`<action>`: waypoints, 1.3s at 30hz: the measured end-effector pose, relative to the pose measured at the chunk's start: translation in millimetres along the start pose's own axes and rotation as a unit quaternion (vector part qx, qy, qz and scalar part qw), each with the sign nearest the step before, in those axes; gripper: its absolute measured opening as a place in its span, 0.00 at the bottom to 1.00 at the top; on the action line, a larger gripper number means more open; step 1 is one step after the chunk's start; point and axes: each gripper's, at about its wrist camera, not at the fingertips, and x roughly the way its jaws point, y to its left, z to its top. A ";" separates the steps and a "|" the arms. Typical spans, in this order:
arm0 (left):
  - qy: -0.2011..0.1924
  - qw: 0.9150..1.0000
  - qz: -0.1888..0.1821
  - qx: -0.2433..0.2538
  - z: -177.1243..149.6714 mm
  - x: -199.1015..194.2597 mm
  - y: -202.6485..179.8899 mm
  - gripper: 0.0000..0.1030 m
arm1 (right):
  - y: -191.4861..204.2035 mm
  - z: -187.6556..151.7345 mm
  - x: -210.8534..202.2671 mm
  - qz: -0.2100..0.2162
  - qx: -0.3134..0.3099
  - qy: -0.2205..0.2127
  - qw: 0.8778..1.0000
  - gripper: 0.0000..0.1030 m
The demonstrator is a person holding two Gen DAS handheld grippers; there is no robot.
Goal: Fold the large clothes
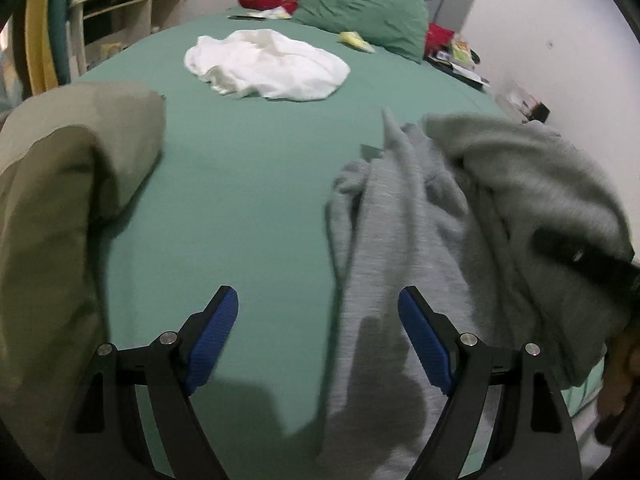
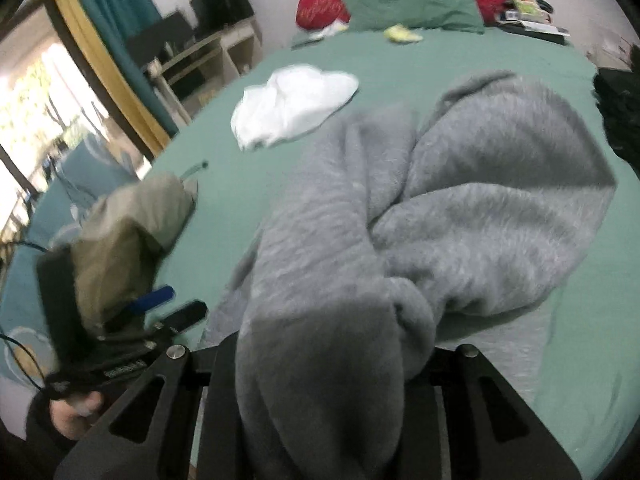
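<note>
A grey fleece sweatshirt point(image 2: 460, 208) is seen bunched on the green bedsheet point(image 1: 248, 184), lying on the right side of the bed near its foot edge; part of it is lifted off the sheet. A thick fold of it is pinched by the right gripper point(image 2: 320, 364), with fabric draped over and hiding the pads, so the closure is judged from the cloth hanging between the arms. The left gripper point(image 1: 318, 336) is held with its blue pads point(image 1: 212, 340) spread wide, nothing between them, hovering just above the sheet at the sweatshirt's left edge. The garment is judged soft, thick and fairly heavy for cloth: limp, no stiffness, likely to sag and drag when raised by one point, but fuzzy enough that slipping from the pads is unlikely. A single-layer grip at a hem corner or shoulder seam is judged better than the current wad, since bunched layers will not spread flat. The free edge nearest the left gripper is judged the sensible second hold so the piece can be stretched out between both grippers. An olive garment point(image 1: 68, 184) is seen at the left edge of the bed, and a white garment point(image 1: 268, 66) lies well apart toward the pillows point(image 1: 360, 16). Motion blur is present in both views; exact seams cannot be told.
</note>
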 end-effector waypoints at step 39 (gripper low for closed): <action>0.029 0.981 -0.057 0.182 38.4 -40.3 -197.8 0.83 | -118.9 -77.3 -120.7 -0.019 0.079 -0.088 0.993 1.00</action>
